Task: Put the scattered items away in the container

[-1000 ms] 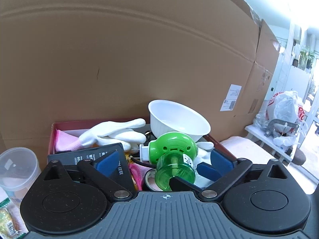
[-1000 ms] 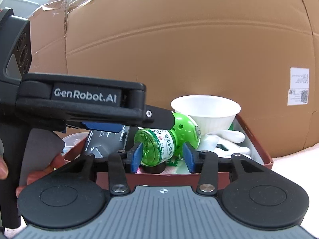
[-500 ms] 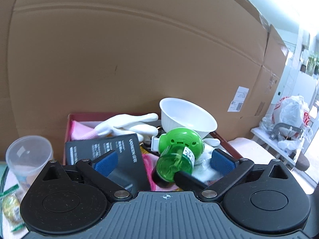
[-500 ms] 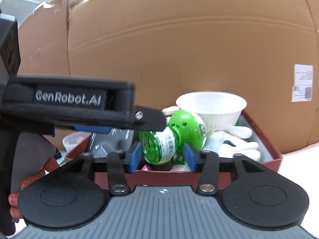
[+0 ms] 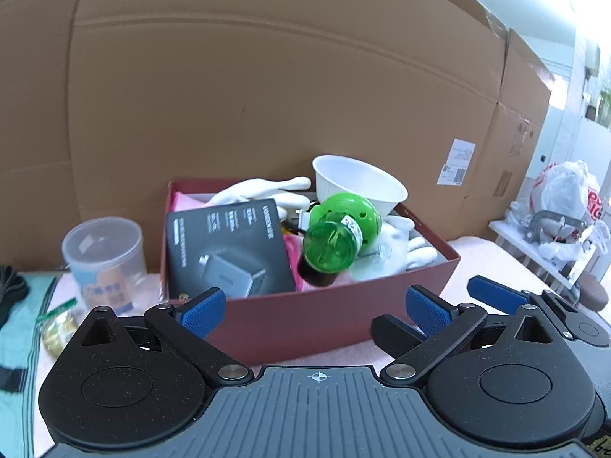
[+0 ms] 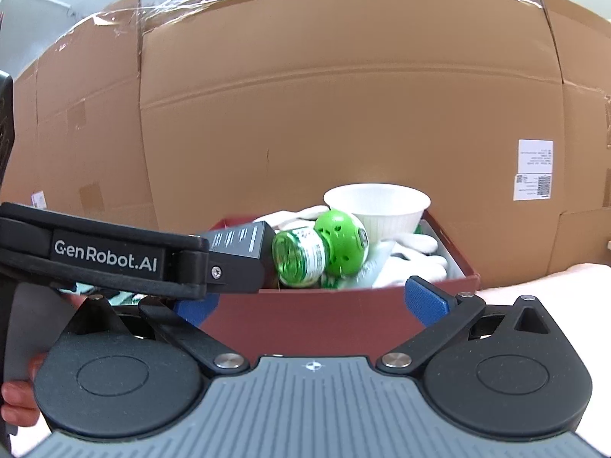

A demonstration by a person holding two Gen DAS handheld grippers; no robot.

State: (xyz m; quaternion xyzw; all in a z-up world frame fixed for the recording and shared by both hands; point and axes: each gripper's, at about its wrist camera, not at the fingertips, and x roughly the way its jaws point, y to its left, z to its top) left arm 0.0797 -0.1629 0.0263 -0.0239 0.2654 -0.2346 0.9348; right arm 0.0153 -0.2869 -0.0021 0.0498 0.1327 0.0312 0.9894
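A dark red box [image 5: 328,316] stands against a cardboard wall and also shows in the right wrist view [image 6: 336,313]. In it lie a green mosquito-repellent bottle [image 5: 336,236] [image 6: 317,252], a black charger box [image 5: 229,252], white gloves [image 5: 263,191], a white bowl [image 5: 359,183] [image 6: 378,206] and a pink cloth. My left gripper [image 5: 313,309] is open and empty, in front of the box. My right gripper [image 6: 313,305] is open and empty, just short of the box's front wall. The left gripper's body crosses the right view at left.
A clear plastic cup [image 5: 105,259] stands left of the box, with a small snack packet [image 5: 57,328] and a teal cloth [image 5: 19,343] beside it. A white plastic bag [image 5: 565,198] sits on a shelf at far right. The cardboard wall [image 6: 343,114] rises behind.
My right gripper opened and let go of the green bottle, which now lies in the box. Both grippers pulled back from the box.
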